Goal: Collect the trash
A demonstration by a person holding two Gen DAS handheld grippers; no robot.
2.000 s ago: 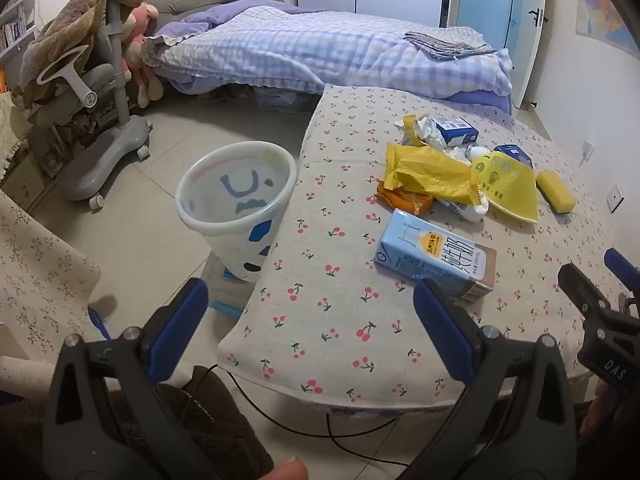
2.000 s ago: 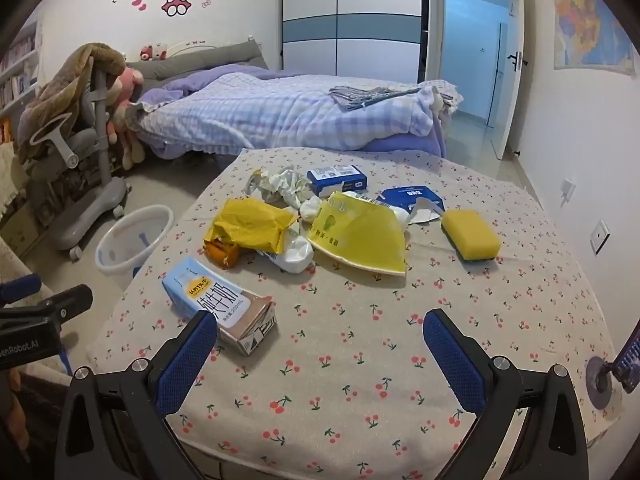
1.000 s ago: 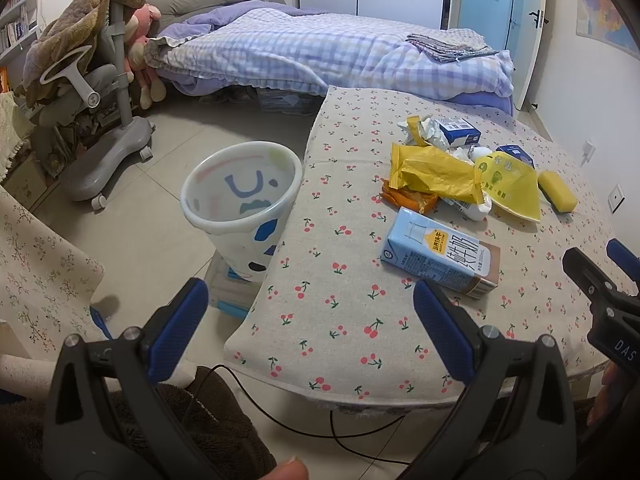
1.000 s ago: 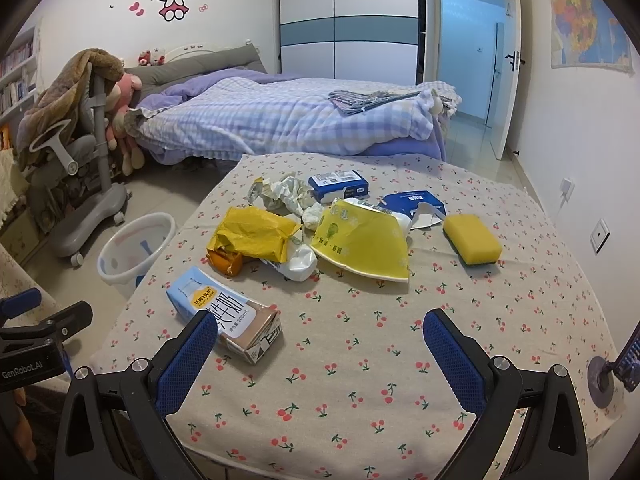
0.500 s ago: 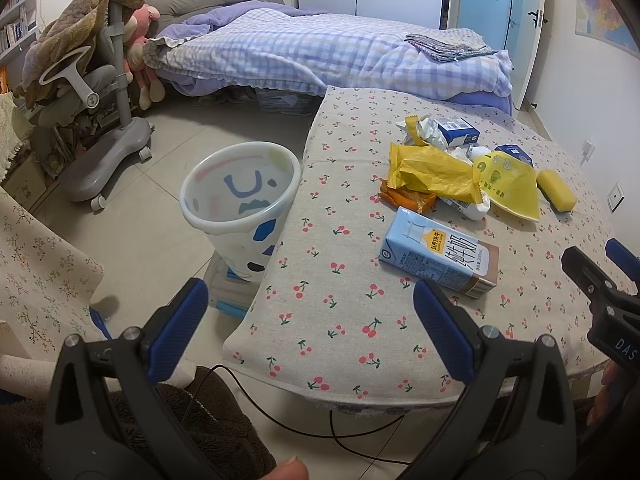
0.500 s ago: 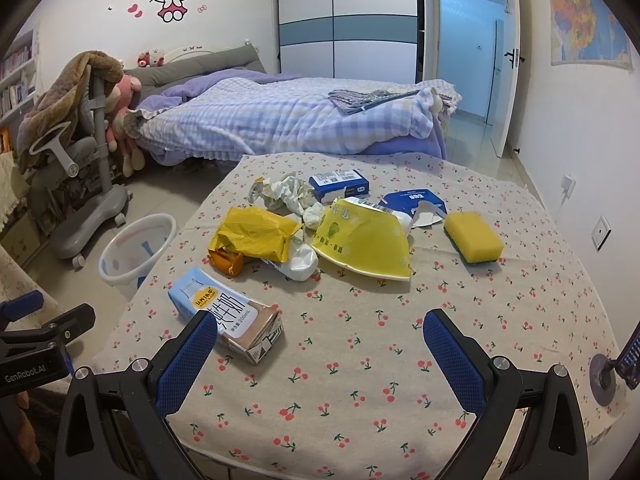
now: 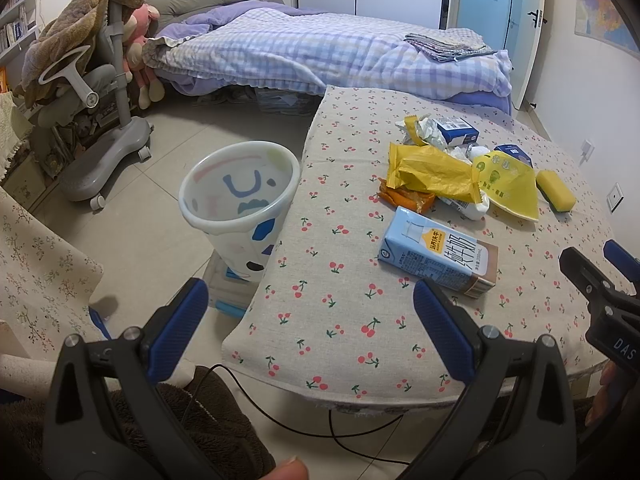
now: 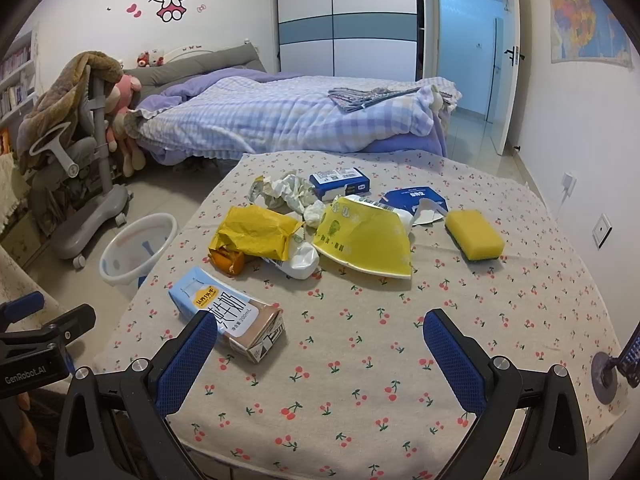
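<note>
Over the last two seconds almost nothing had changed: both views only drifted slightly, and no trash had left the desk (image 8: 520,320). The waste bin (image 7: 240,204) stood on the floor just beside the desk's left edge, seemingly empty. The milk carton (image 8: 228,314) lay nearest, with yellow wrappers (image 8: 256,232) and small boxes heaped farther back. The left gripper (image 7: 310,320) and right gripper (image 8: 320,350) held their fingers wide apart, gripping nothing, so collecting had likely not begun.

"GenRobot.AI" on the left gripper (image 8: 40,344); "200mL" on the milk carton (image 8: 228,314)
</note>
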